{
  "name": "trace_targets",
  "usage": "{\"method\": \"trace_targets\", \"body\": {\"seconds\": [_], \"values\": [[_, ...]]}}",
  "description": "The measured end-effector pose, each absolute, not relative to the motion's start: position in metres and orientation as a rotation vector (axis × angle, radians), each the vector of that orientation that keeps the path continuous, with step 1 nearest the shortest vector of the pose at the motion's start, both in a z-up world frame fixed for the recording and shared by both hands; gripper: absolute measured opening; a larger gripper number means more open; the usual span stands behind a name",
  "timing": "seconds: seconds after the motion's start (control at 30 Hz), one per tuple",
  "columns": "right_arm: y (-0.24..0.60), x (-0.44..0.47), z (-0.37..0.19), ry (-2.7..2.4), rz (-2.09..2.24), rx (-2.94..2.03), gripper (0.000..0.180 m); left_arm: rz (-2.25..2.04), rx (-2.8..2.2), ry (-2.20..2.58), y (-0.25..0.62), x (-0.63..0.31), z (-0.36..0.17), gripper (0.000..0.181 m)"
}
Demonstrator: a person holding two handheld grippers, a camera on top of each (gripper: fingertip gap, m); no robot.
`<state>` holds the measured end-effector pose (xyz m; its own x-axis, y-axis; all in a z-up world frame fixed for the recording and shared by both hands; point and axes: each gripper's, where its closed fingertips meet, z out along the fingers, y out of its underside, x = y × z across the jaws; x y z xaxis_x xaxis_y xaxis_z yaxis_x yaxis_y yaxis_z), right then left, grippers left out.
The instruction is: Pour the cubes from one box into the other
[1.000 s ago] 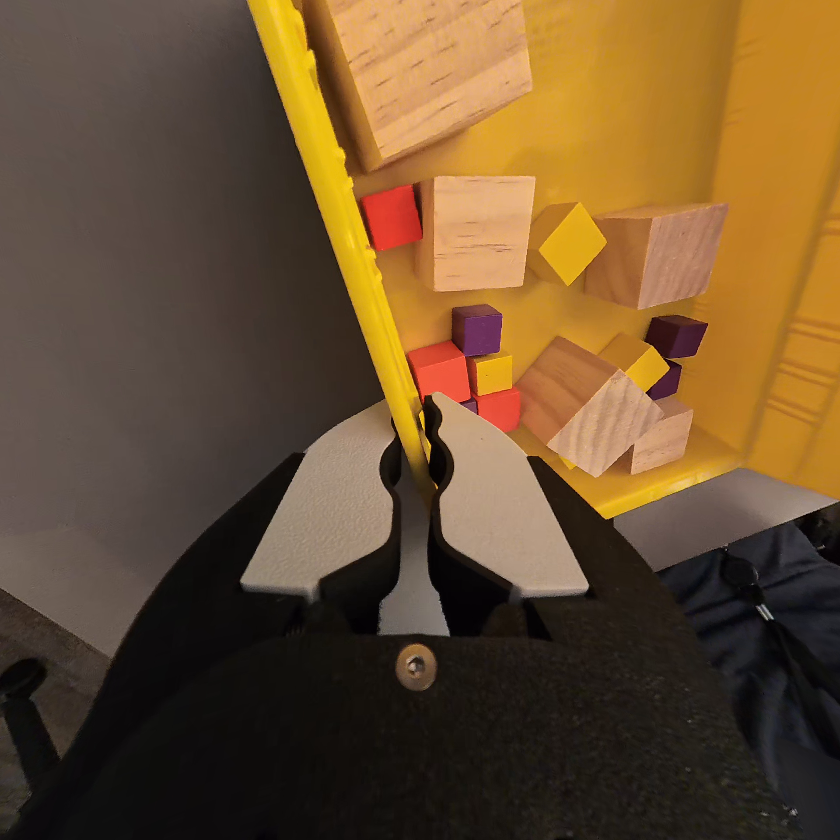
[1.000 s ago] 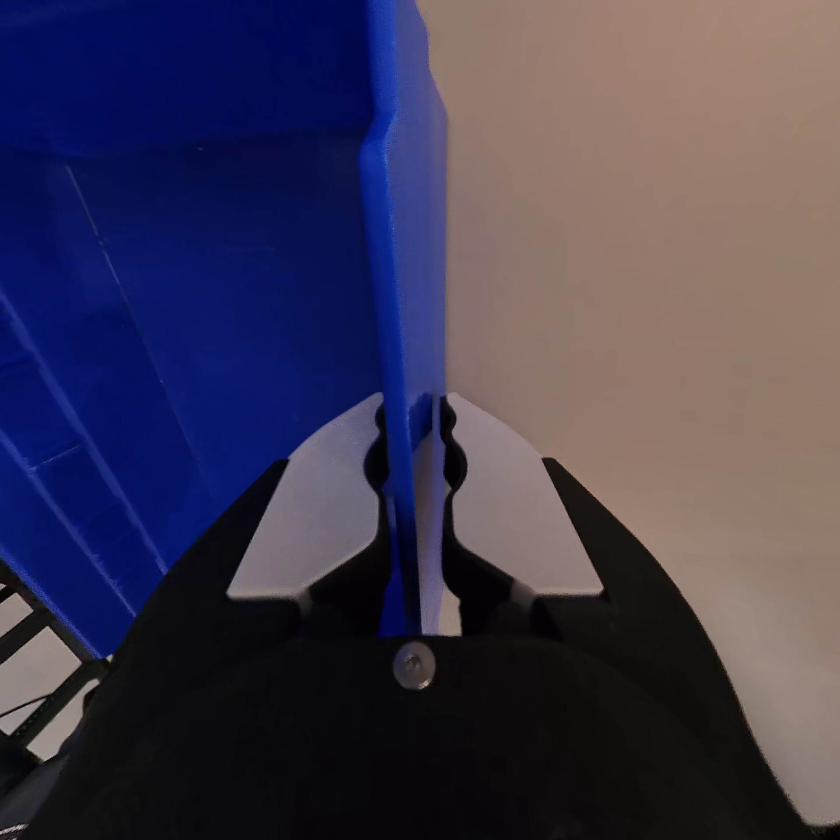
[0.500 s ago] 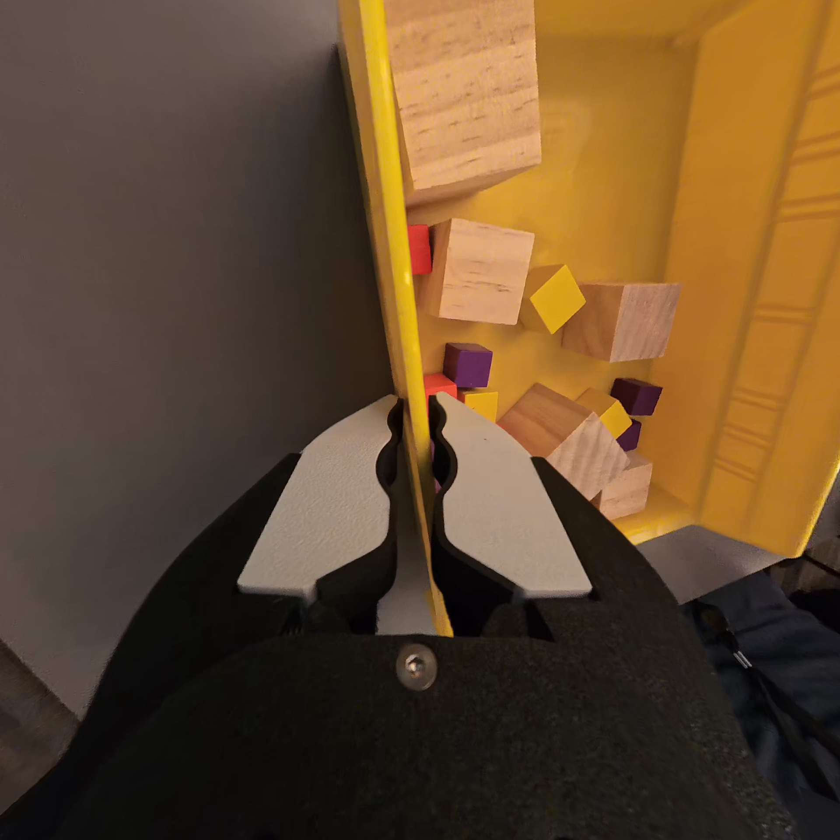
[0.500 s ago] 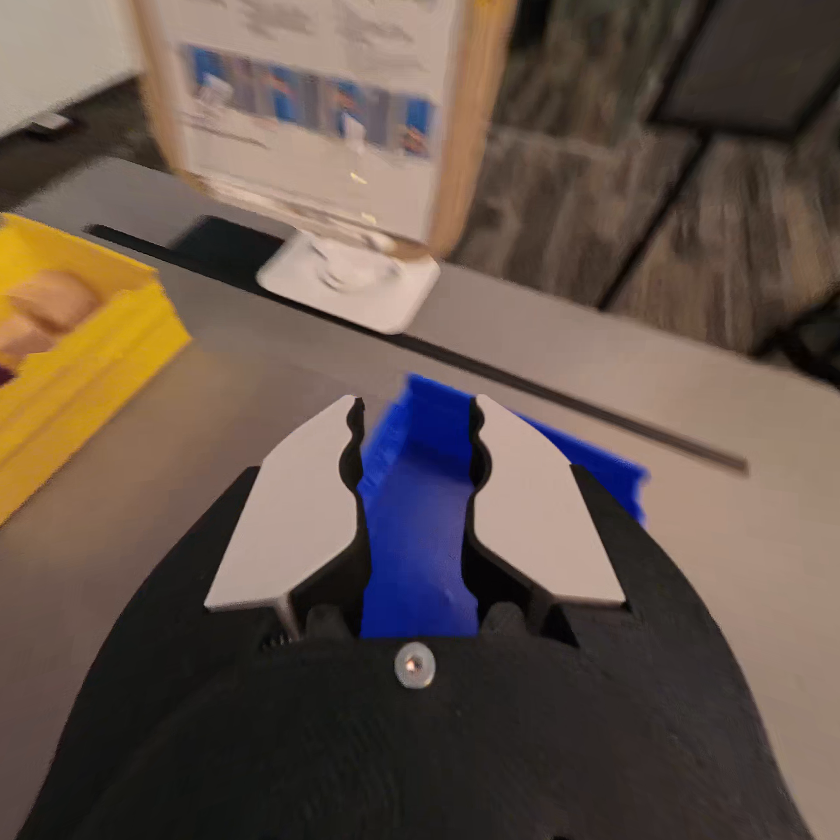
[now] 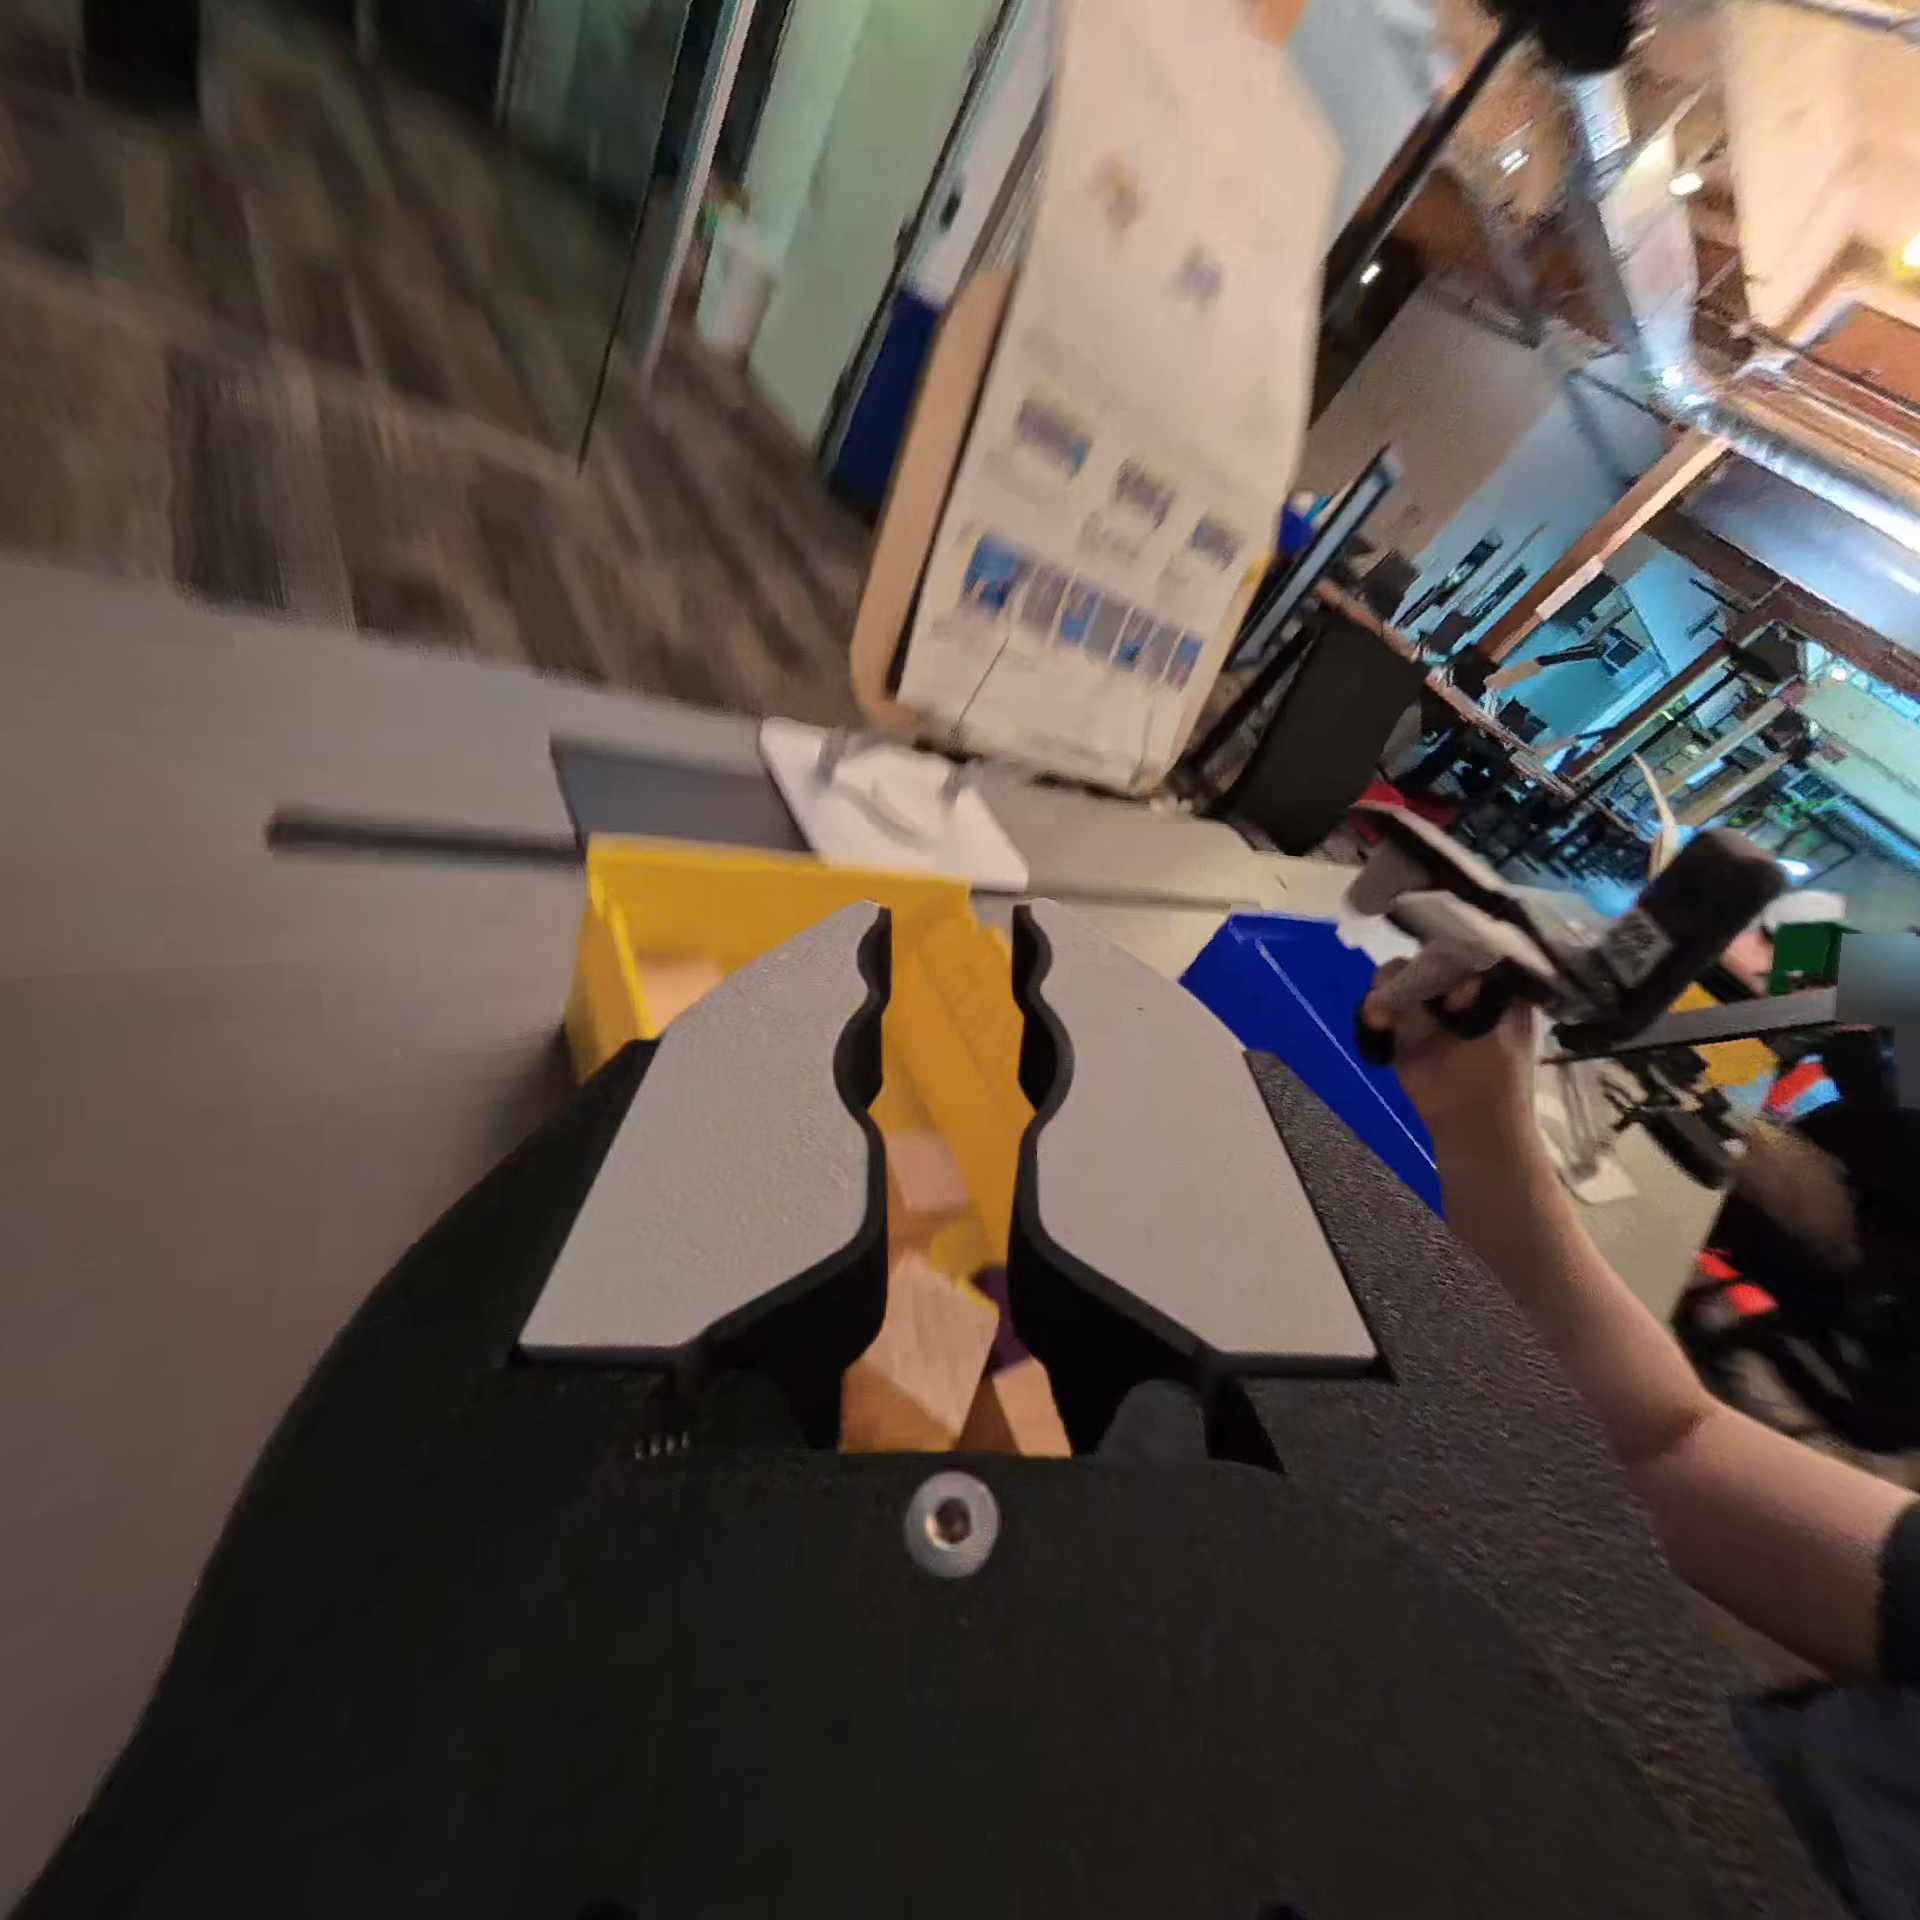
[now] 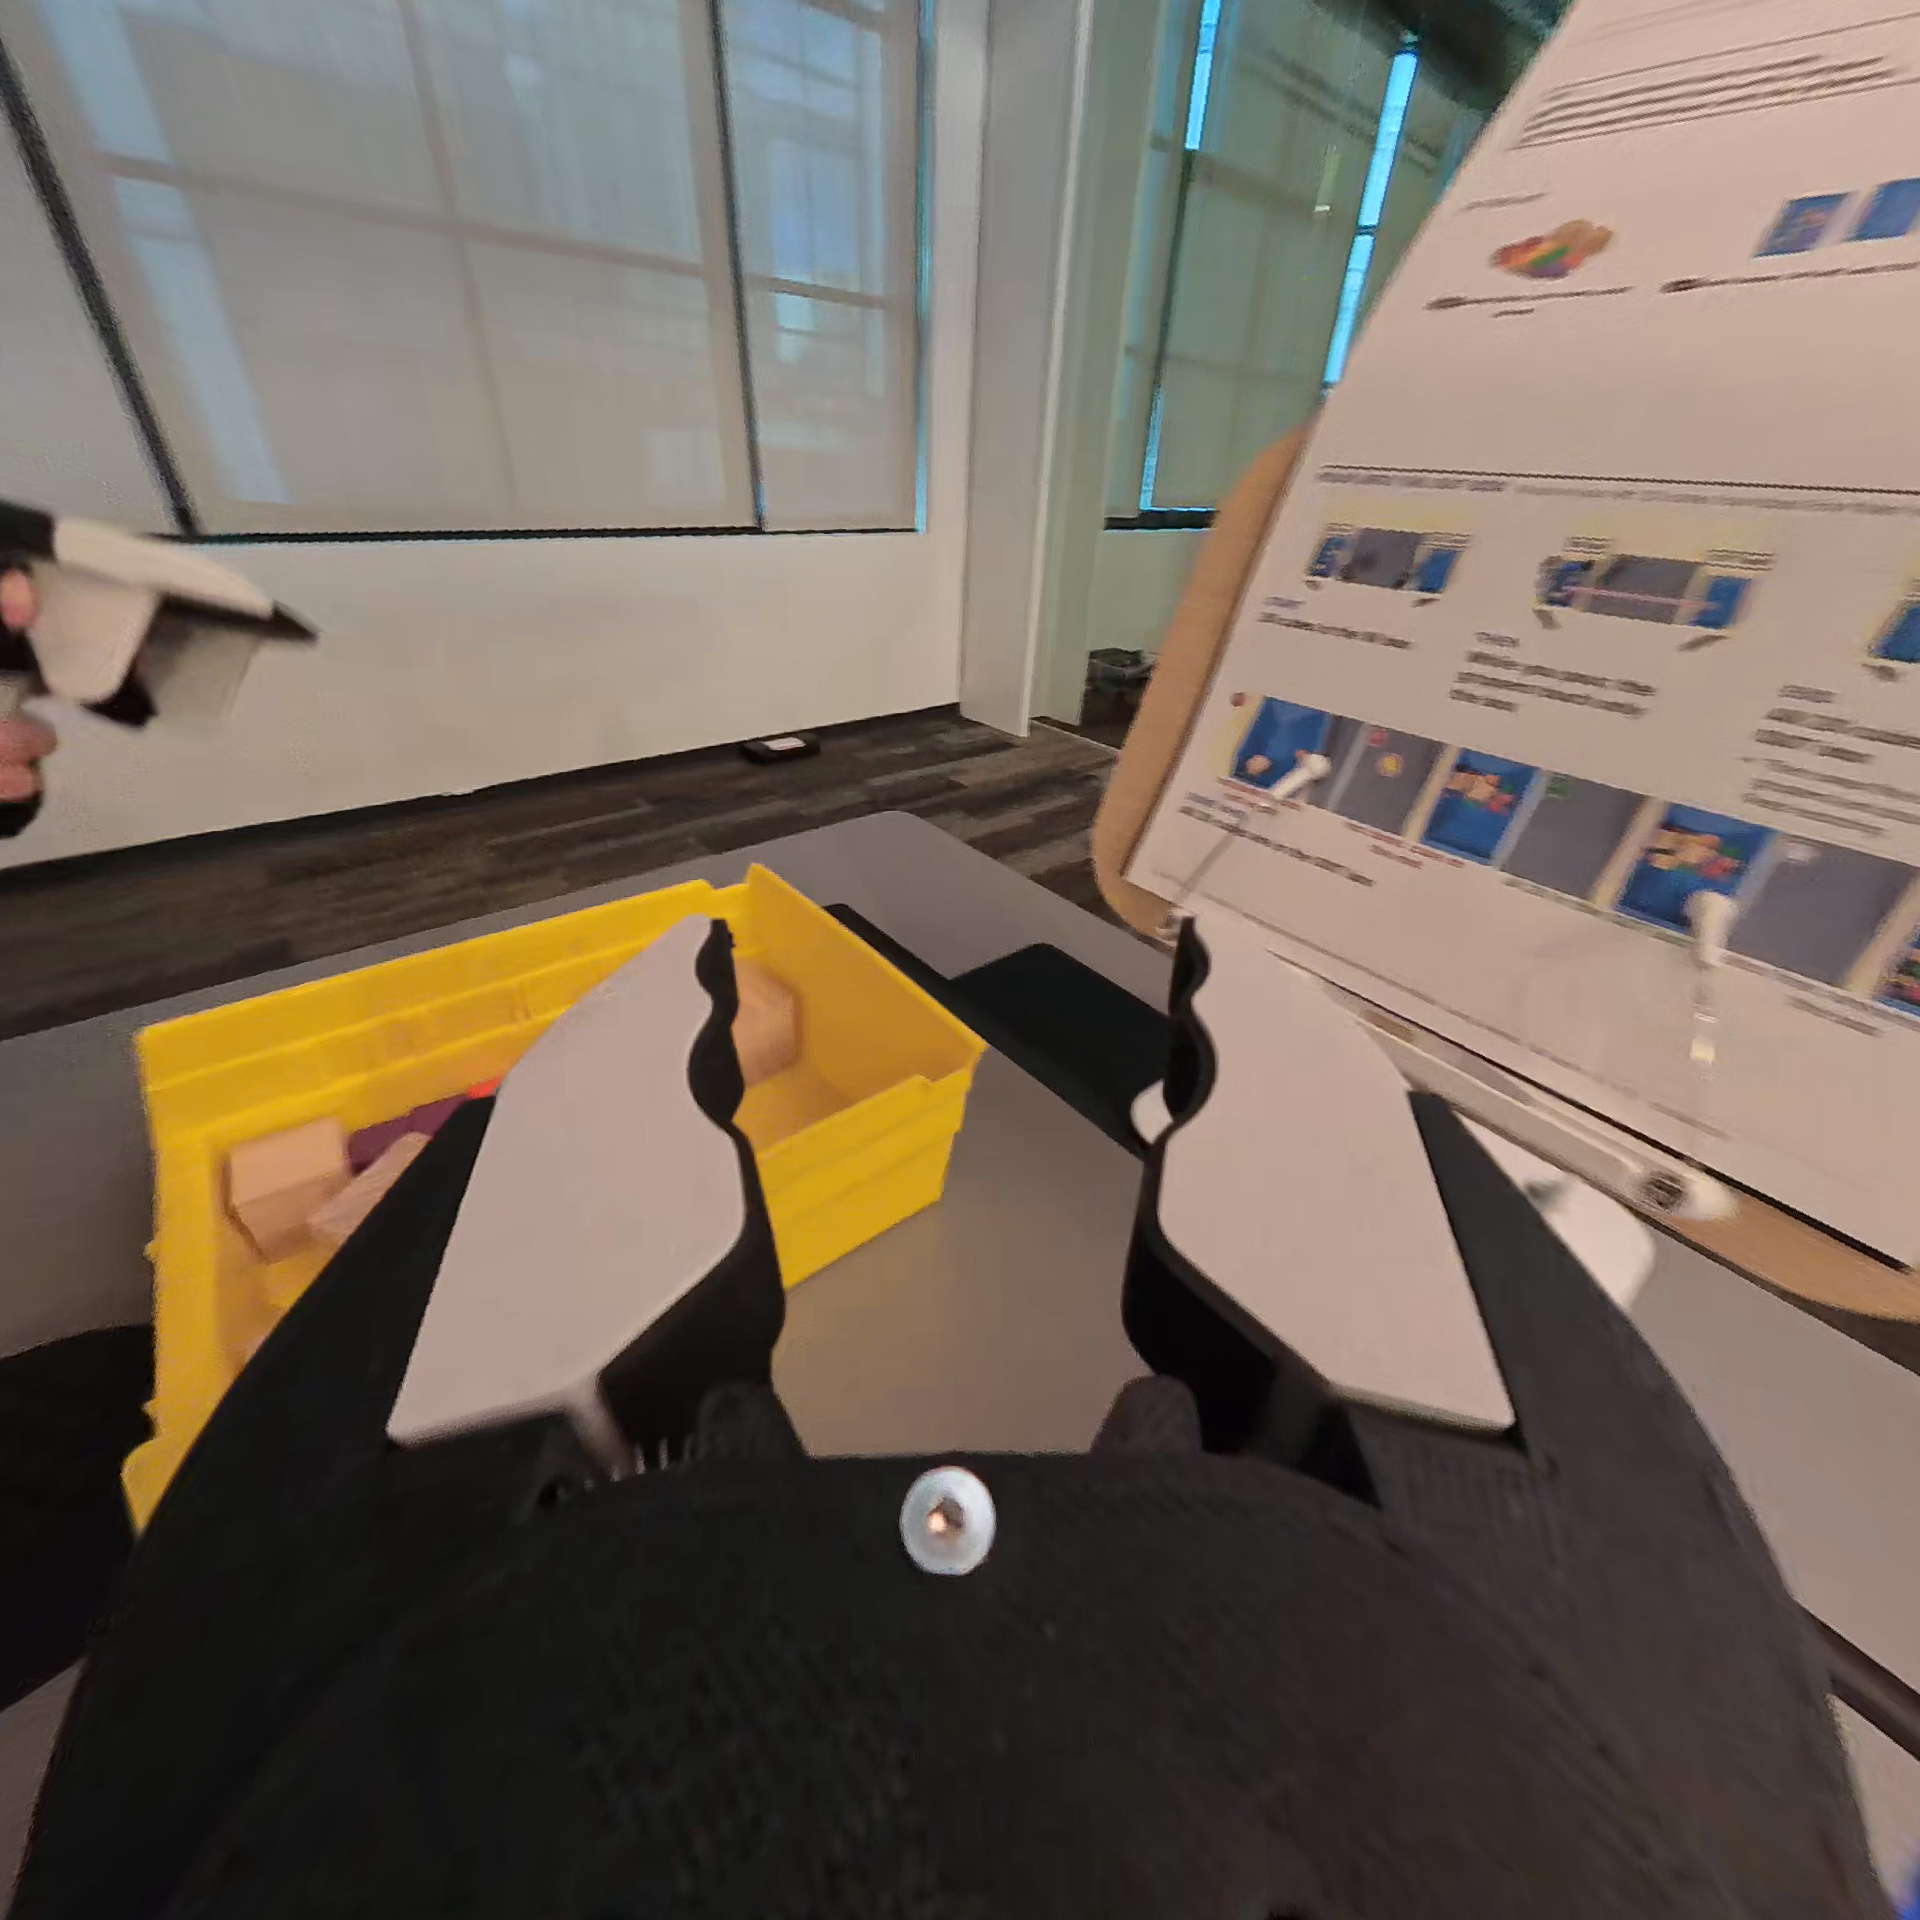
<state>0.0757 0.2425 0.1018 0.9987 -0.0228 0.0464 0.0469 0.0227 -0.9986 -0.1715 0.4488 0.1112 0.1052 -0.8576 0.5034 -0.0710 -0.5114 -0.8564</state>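
Left wrist view: the left gripper (image 5: 951, 920) hangs above the yellow box (image 5: 748, 899), its grey fingers (image 5: 727, 1164) parted by a narrow gap and clasping nothing. Through that gap show plain wooden cubes (image 5: 920, 1340) and a small purple cube (image 5: 995, 1294) lying inside the box, which sits on the grey table (image 5: 260, 935). Just to the right of it on the same table stands the blue box (image 5: 1309, 1029); its inside cannot be made out from here. Over the blue box, a person's hand (image 5: 1455, 1060) holds the right gripper (image 5: 1371, 888), seen side-on. Behind the boxes a printed instruction sheet (image 5: 1132, 416) in a wood-edged stand rises from a white base (image 5: 894, 821), blurred by motion.

Right wrist view: the right gripper (image 6: 951, 940) is held above the table (image 6: 966, 1299) with its fingers (image 6: 592, 1174) spread wide apart and nothing between them. The yellow box (image 6: 873, 1132) lies below and to the left, upright on the table, with wooden cubes (image 6: 286, 1195) and something purple (image 6: 400, 1132) inside, partly hidden by the left finger. The instruction sheet (image 6: 1610, 623) stands close on the right. At the far left edge, the left gripper (image 6: 156, 623) shows in a hand, too cropped to read its fingers. The blue box is out of this view.
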Motion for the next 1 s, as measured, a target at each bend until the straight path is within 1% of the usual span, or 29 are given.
{"method": "trace_targets", "body": {"seconds": [0.03, 0.07, 0.1, 0.2, 0.27, 0.33, 0.43, 0.47, 0.57, 0.63, 0.73, 0.8, 0.83, 0.93, 1.0], "values": [[0.248, 0.071, 0.100, -0.040, -0.037, -1.543, 0.082, -1.454, -1.600, 0.923, 0.440, -0.173, 0.133, 0.015], [0.252, 0.068, 0.096, -0.055, -0.037, -1.540, 0.082, -1.427, -1.470, 0.923, 0.430, -0.175, 0.157, 0.005], [0.255, 0.064, 0.090, -0.066, -0.028, -1.548, 0.082, -1.383, -1.345, 0.894, 0.420, -0.180, 0.180, 0.000], [0.259, 0.059, 0.071, -0.097, -0.028, -1.559, 0.079, -1.174, -1.107, 0.621, 0.412, -0.210, 0.229, 0.000], [0.263, 0.059, 0.066, -0.063, 0.036, -1.585, 0.079, -1.072, -1.044, 0.513, 0.410, -0.225, 0.244, 0.000], [0.265, 0.048, 0.067, -0.066, 0.157, -1.556, 0.073, -1.053, -1.140, 0.546, 0.412, -0.220, 0.235, 0.000], [0.270, 0.044, 0.053, -0.108, 0.107, -1.641, 0.073, -1.106, -1.253, 0.581, 0.417, -0.204, 0.211, 0.017], [0.270, 0.043, 0.050, -0.130, 0.071, -1.664, 0.073, -1.101, -1.289, 0.593, 0.422, -0.197, 0.200, 0.019], [0.271, 0.031, 0.051, -0.188, 0.057, -1.693, 0.073, -1.044, -1.424, 0.680, 0.442, -0.174, 0.166, 0.022], [0.272, 0.021, 0.055, -0.216, 0.084, -1.691, 0.074, -1.013, -1.458, 0.812, 0.443, -0.158, 0.147, 0.021], [0.279, 0.020, 0.049, -0.235, 0.051, -1.761, 0.077, -0.814, -1.573, 0.919, 0.460, -0.152, 0.112, 0.022], [0.278, 0.023, 0.034, -0.228, 0.031, -1.869, 0.083, -0.679, -1.654, 0.931, 0.476, -0.155, 0.092, 0.034], [0.276, 0.024, 0.029, -0.214, 0.027, -1.897, 0.083, -0.660, -1.680, 0.939, 0.479, -0.154, 0.085, 0.037], [0.263, 0.023, 0.024, -0.146, 0.061, -1.863, 0.084, -0.777, -1.738, 0.963, 0.477, -0.143, 0.074, 0.044], [0.256, 0.029, 0.020, -0.062, 0.076, -1.807, 0.083, -0.823, -1.780, 0.986, 0.473, -0.136, 0.065, 0.044]]}}
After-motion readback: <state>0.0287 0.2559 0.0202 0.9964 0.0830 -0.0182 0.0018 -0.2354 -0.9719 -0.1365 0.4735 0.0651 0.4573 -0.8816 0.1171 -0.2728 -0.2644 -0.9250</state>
